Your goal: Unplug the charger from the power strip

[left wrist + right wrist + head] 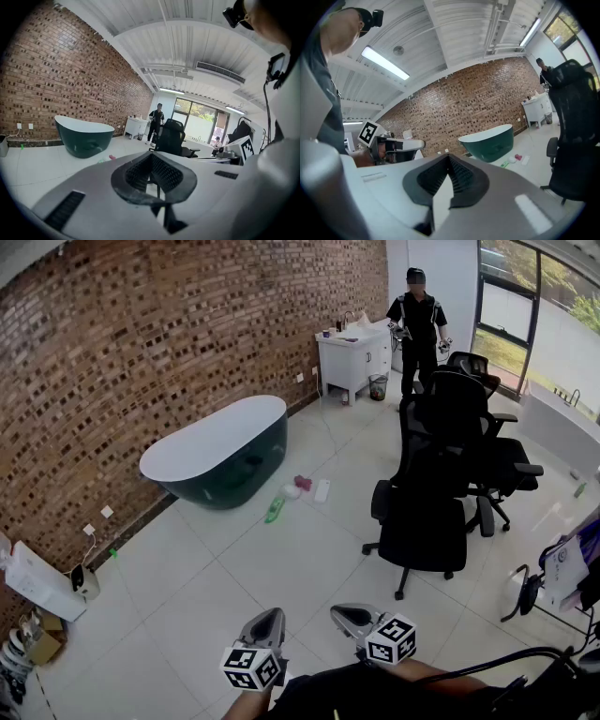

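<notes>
No charger or power strip can be told for certain in any view. A flat white bar [322, 489] lies on the floor by the bathtub, too small to identify. My left gripper [266, 623] and right gripper [351, 617] are held side by side at the bottom of the head view, close to my body and well above the floor. Both point out into the room, nearly level. In the left gripper view the left gripper [151, 158] has its pads together with nothing between them. The right gripper [449, 161] looks the same in its own view.
A dark green bathtub [220, 456] stands by the brick wall, with small green and pink items [286, 495] on the floor beside it. Black office chairs [431, 493] stand to the right. A person [416, 324] stands by a white cabinet [352, 357] at the back. Wall sockets [97, 519] are at left.
</notes>
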{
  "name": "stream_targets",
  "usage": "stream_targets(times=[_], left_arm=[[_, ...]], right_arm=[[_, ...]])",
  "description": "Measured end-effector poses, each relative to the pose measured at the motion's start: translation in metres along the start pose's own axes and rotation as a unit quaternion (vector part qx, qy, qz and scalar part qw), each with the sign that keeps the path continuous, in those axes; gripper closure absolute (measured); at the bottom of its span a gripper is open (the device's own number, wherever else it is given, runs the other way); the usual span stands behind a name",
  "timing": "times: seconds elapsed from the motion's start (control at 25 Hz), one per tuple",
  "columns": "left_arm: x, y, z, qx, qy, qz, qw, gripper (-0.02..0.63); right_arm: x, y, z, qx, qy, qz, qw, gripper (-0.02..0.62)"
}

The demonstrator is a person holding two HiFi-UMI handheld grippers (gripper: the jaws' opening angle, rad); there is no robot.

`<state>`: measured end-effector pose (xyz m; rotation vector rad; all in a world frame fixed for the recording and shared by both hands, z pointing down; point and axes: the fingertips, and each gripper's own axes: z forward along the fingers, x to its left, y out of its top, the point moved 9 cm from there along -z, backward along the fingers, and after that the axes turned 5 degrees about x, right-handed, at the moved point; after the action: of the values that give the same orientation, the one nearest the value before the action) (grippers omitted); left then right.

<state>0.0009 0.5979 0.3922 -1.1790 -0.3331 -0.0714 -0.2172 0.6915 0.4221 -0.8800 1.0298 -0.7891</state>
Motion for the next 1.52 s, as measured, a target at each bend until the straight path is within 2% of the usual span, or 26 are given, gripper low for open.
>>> stream_targets(times=[0.28, 0.48, 0.76, 0.84, 1.0, 1.12, 1.28, 1.52], left_arm=[[-0.011, 0.005, 0.024, -0.002, 0.018, -0.014, 0.9997, 0.6], [-0.044, 0.004, 0.05, -0.007, 0.028, -0.021, 0.9994, 0.6], [-0.061, -0.003, 0.073, -0.011, 0.082, -0.032, 0.9961, 0.6], [-0.068, -0.007, 0.078, -0.015, 0.105, -0.039, 0.9936, 0.6], [-0.074, -0.015, 0.069, -0.019, 0.162, -0.058, 0.9849, 0.6], [-0.068, -0.022, 0.043, -0.023, 0.211, -0.081, 0.9739, 0.6], [-0.046, -0.03, 0.002, -0.044, 0.257, -0.109, 0.9593, 0.6], [0.003, -0.043, -0.062, -0.08, 0.304, -0.129, 0.9404, 0.6]], right_arm=[[-0.031, 0.017, -0.009, 0.005, 0.018, 0.0, 1.0, 0.593], [-0.066, 0.023, -0.019, 0.03, 0.046, -0.009, 0.998, 0.592], [-0.105, 0.029, -0.02, 0.048, 0.093, -0.021, 0.994, 0.592], [-0.115, 0.026, -0.017, 0.06, 0.118, -0.025, 0.991, 0.594], [-0.124, 0.017, 0.002, 0.087, 0.171, -0.022, 0.981, 0.594], [-0.111, 0.017, 0.02, 0.109, 0.21, -0.028, 0.971, 0.594], [-0.078, 0.012, 0.058, 0.139, 0.251, -0.043, 0.957, 0.593], [-0.01, 0.007, 0.124, 0.172, 0.3, -0.08, 0.935, 0.592]])
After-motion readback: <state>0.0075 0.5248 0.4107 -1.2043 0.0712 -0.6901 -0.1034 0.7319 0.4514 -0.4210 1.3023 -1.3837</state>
